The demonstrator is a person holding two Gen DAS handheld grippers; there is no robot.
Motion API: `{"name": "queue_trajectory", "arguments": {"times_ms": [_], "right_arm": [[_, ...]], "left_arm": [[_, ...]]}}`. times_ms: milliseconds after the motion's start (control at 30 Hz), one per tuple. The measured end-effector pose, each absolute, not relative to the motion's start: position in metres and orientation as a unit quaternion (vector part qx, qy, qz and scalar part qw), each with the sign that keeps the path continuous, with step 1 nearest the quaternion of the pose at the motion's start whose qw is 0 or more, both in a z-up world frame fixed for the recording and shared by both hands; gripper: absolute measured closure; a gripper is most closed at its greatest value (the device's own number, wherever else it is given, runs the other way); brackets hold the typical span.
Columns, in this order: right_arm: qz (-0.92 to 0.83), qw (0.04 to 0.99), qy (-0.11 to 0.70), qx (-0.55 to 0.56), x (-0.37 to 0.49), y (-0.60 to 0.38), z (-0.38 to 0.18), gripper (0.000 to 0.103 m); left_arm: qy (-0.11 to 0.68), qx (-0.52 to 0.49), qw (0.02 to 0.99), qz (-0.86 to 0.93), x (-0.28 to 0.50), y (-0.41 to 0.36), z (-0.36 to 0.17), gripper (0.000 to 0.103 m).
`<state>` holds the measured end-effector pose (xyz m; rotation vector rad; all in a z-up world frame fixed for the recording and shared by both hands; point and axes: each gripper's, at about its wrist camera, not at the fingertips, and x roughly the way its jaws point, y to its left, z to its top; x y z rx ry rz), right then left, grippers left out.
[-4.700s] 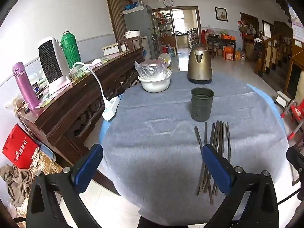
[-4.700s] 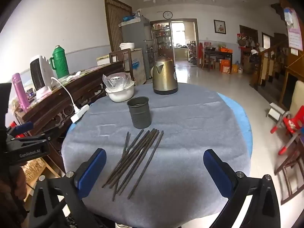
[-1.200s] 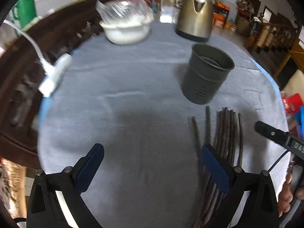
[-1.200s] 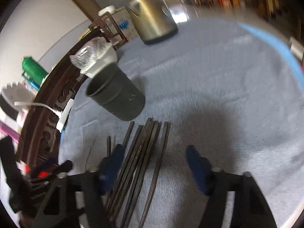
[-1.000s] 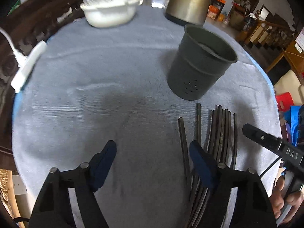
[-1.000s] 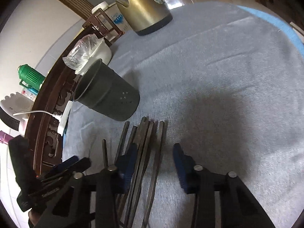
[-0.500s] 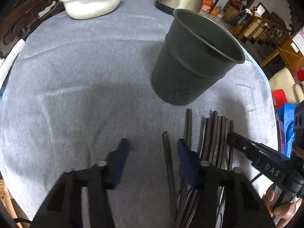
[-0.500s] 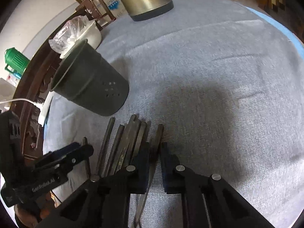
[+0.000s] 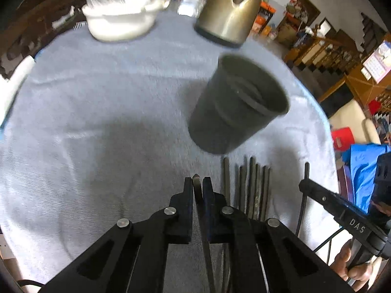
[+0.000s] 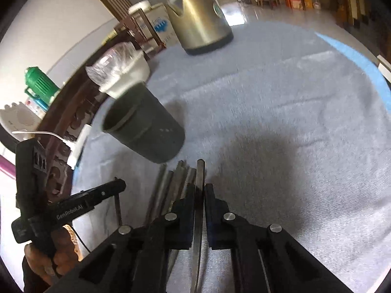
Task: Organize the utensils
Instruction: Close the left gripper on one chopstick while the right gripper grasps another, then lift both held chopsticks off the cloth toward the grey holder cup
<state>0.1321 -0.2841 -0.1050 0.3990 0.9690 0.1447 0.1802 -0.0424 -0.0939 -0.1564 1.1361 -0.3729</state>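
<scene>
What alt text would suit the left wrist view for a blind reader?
The left tool is shut on one dark chopstick above a grey cloth. More chopsticks lie beside it, before a dark cup, kettle and bowl.

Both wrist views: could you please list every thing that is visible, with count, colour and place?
Chopsticks: several, dark, lying side by side on the cloth in front of the holder; one more clamped in each gripper.
Utensil holder: one, dark grey, upright mid-table.
Kettle: one, bronze, far side of the table.
Bowl: one, white, plastic-covered, far left.
Tablecloth: one, grey-blue, covering the round table.
Thermos: one, green, on the sideboard.
Left gripper: black, shut on one chopstick.
Right gripper: black, shut on one chopstick.
</scene>
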Motion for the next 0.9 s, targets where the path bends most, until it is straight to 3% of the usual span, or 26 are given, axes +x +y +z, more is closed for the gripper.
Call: {"name": "queue_trajectory", "arguments": {"times_ms": [333, 567, 700, 900], "right_arm": [[0.084, 0.894, 0.404, 0.176, 0.111, -0.276, -0.063, 0.095], [0.015, 0.852, 0.493, 0.173, 0.127, -0.294, -0.096, 0.091], [0.023, 0.828, 0.527, 0.190, 0.139, -0.296, -0.117, 0.074], [0.011, 0.817, 0.553, 0.161, 0.156, -0.288, -0.132, 0.070]], "left_arm": [[0.431, -0.073, 0.883, -0.170, 0.147, -0.021, -0.023, 0.097], [0.391, -0.070, 0.901, -0.174, 0.123, -0.009, 0.005, 0.097], [0.369, -0.062, 0.911, -0.176, 0.110, -0.008, 0.013, 0.097], [0.349, -0.062, 0.920, -0.168, 0.096, -0.001, 0.020, 0.097]]}}
